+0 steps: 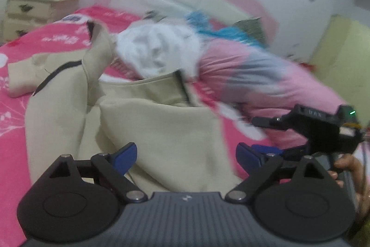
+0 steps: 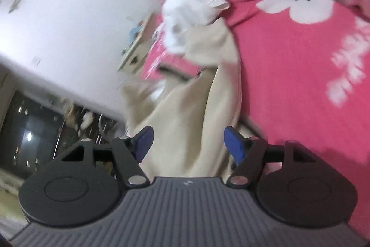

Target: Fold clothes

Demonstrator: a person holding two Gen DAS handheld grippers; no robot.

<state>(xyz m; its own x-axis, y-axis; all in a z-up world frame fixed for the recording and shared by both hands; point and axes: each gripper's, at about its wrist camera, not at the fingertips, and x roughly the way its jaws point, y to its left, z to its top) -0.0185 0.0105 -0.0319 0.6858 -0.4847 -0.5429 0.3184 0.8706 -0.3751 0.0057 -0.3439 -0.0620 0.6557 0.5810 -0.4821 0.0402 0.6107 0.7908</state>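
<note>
The cream-coloured cotton garment with a dark strap (image 1: 161,126) is shown spread across the bed with the bright pink floral bedsheet (image 1: 13,89), part of it already doubled over on itself. The left hand-held gripper (image 1: 186,155) is seen just above the near edge of the cloth, its blue pads (image 1: 124,155) set wide apart with nothing pressed between them. In the right wrist view, the right hand-held gripper (image 2: 188,144) is likewise seen open, the cream garment (image 2: 196,122) passing between its parted pads without being pinched. The same device is visible at the right of the left wrist view, held by a hand (image 1: 346,166).

Behind the garment, on the far side, a crumpled white fabric item (image 1: 157,50) and a rolled pink quilt with blue-grey patches (image 1: 266,71) are piled closely together. A cream bedside drawer unit (image 1: 34,10) stands at the far left.

Risks, as judged: since neither device holds the cloth, the loose fold may slump open or shift. A regrasp taken too far forward could catch the white item along with the garment. Heavy motion blur suggests quick movement, by which the fold could be dragged askew.
</note>
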